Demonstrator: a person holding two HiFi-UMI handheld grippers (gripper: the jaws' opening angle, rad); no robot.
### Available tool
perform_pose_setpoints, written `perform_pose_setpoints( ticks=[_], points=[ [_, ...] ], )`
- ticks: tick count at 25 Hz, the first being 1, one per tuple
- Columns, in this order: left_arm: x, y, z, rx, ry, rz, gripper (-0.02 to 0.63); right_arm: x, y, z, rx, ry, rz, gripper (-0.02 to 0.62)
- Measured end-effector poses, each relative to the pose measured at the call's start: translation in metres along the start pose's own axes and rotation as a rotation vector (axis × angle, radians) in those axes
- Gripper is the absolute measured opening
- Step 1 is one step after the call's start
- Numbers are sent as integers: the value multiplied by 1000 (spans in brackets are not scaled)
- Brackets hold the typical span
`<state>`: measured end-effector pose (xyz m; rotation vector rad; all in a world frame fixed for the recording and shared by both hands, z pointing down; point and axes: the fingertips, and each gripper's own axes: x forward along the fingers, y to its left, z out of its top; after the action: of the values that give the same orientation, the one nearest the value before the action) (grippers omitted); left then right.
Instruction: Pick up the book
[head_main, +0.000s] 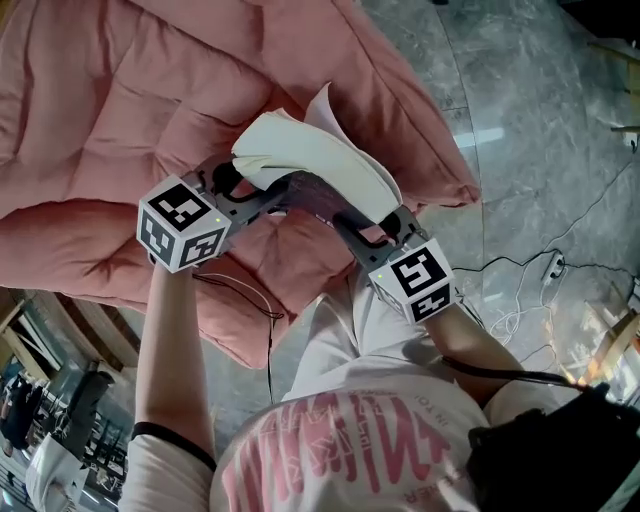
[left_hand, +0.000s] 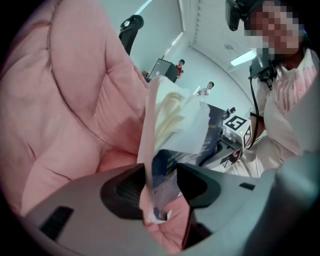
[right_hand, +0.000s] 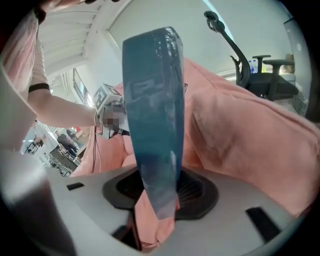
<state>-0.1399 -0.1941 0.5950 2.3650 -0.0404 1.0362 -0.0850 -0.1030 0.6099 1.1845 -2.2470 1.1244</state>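
Observation:
The book (head_main: 310, 150) hangs open above the pink quilt, its white pages bowed upward and its dark blue cover underneath. My left gripper (head_main: 235, 182) grips its left edge and my right gripper (head_main: 385, 228) grips its right edge. In the left gripper view the blue cover and white pages of the book (left_hand: 170, 125) stand between the jaws of the left gripper (left_hand: 162, 187), pinched by both pads. In the right gripper view the glossy blue cover of the book (right_hand: 152, 110) rises from the right gripper (right_hand: 160, 190), clamped the same way. Each gripper's marker cube shows in the other's view.
A large pink quilted cushion (head_main: 120, 120) lies under and behind the book. Grey marble floor (head_main: 540, 120) with loose cables (head_main: 530, 290) is at the right. An office chair (right_hand: 265, 75) stands beyond the cushion. Two people (left_hand: 179, 67) are far back in the room.

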Motion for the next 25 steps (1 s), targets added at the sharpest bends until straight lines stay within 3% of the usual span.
perform_pose_setpoints(
  ticks=[10, 17, 21, 25],
  points=[
    [-63, -21, 37, 17, -167, 114, 204, -27, 28, 58, -135, -105, -2, 173],
    [-117, -38, 77, 75, -303, 208, 198, -52, 50, 114, -219, -228, 3, 173],
    [-162, -53, 101, 71, -422, 247, 196, -76, 77, 157, -275, -302, 18, 173],
    [-199, -65, 127, 123, -541, 297, 196, -96, 96, 197, -376, -387, 27, 173]
  ],
)
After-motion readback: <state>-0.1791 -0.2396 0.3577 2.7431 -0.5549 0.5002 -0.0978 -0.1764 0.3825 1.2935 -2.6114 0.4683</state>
